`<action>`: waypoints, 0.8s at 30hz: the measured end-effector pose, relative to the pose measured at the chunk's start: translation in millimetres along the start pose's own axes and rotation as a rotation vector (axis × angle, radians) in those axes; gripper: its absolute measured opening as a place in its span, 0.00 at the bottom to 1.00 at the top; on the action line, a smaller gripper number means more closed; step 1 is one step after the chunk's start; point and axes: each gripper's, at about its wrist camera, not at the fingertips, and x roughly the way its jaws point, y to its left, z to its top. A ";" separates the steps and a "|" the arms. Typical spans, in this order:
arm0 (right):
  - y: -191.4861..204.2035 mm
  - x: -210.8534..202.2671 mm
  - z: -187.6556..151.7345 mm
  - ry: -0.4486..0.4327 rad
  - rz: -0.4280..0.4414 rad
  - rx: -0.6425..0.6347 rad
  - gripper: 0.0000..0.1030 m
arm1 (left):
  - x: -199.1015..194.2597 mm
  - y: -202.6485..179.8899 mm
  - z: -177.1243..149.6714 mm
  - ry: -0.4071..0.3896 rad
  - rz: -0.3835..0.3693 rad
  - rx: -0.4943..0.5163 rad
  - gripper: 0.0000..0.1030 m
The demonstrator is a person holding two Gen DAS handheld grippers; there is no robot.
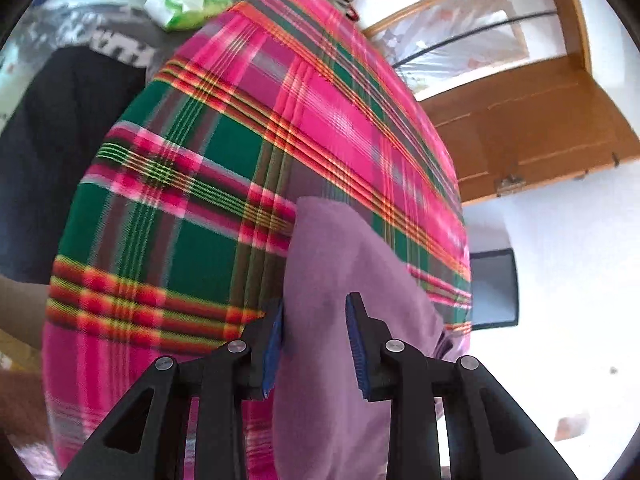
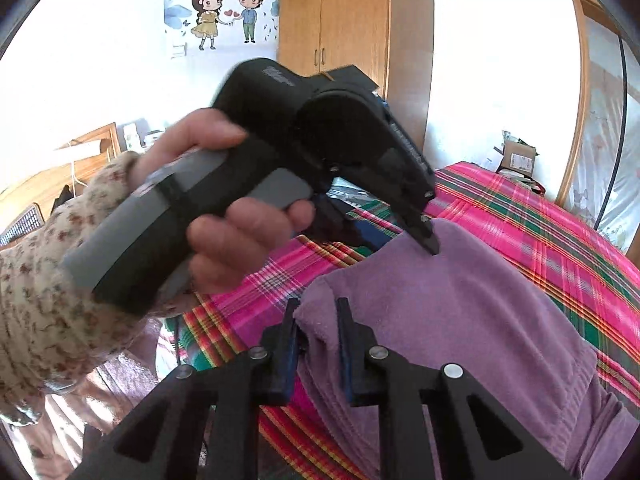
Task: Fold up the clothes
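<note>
A purple garment (image 1: 340, 260) lies on a bed covered by a pink and green plaid sheet (image 1: 200, 200). My left gripper (image 1: 316, 340) is shut on one raised corner of it, with cloth filling the gap between the blue pads. From the right wrist view, that left gripper (image 2: 430, 242) pinches the far corner of the purple garment (image 2: 460, 320), held by a hand (image 2: 240, 236) in a floral sleeve. My right gripper (image 2: 318, 340) is shut on the near corner, a thick fold squeezed between its pads. Both corners are lifted a little off the plaid sheet (image 2: 540, 220).
A dark garment (image 1: 60, 140) lies left of the sheet, with a green and white plastic bag (image 1: 184, 4) beyond it. A wooden door (image 1: 520, 120) stands to the right. A wardrobe (image 2: 340, 20) and a cardboard box (image 2: 518, 156) stand behind the bed.
</note>
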 end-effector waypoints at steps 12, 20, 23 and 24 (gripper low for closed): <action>-7.5 11.8 8.3 0.008 0.048 0.008 0.16 | -13.3 -11.9 -2.6 -0.092 0.064 0.039 0.11; -22.9 21.4 14.4 0.005 0.088 0.040 0.15 | -28.6 -10.6 -8.2 -0.143 0.137 0.030 0.08; -28.4 21.8 15.1 -0.003 0.086 0.040 0.15 | -25.0 -6.0 -9.0 -0.130 0.143 -0.004 0.17; -29.3 22.1 14.3 -0.004 0.084 0.039 0.15 | -23.8 -3.5 -9.6 -0.119 0.129 -0.020 0.25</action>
